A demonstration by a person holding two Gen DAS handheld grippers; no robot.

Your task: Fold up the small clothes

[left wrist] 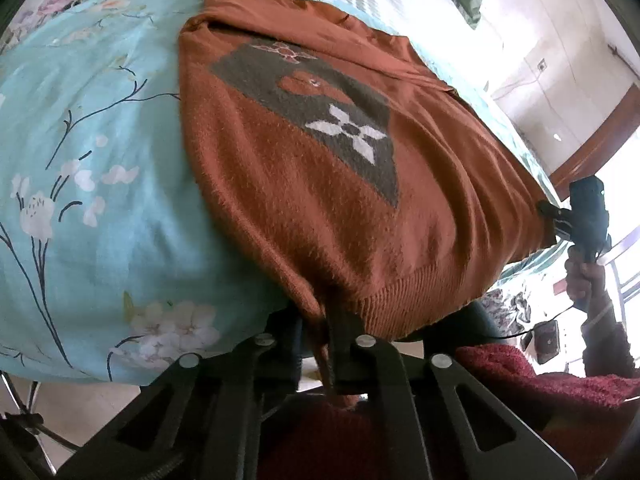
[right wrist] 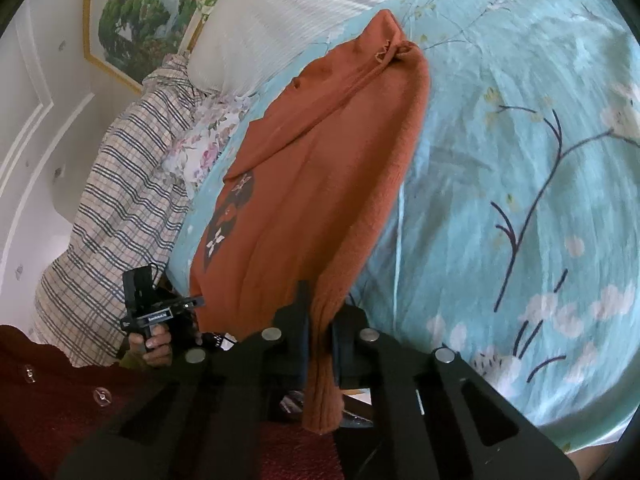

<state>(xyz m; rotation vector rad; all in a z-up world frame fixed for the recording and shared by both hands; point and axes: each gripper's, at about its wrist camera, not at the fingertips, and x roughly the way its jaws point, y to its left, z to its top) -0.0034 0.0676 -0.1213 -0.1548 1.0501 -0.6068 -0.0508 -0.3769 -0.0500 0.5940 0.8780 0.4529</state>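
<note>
An orange knitted sweater [left wrist: 320, 184] with a grey patch and a white flower motif lies on the light blue floral bedspread [left wrist: 80, 160]. My left gripper [left wrist: 324, 344] is shut on the sweater's ribbed bottom hem at the near bed edge. My right gripper [right wrist: 320, 340] is shut on the hem at the other corner of the sweater [right wrist: 320, 180]. Each gripper shows in the other's view: the right one [left wrist: 560, 216] at the sweater's right corner, the left one [right wrist: 192, 302] at its left corner.
A white striped pillow [right wrist: 288, 12] and a checked cloth [right wrist: 120, 200] lie at the head and side of the bed. A framed picture [right wrist: 136, 12] hangs on the wall. The person's dark red sleeve [left wrist: 560, 392] is close by.
</note>
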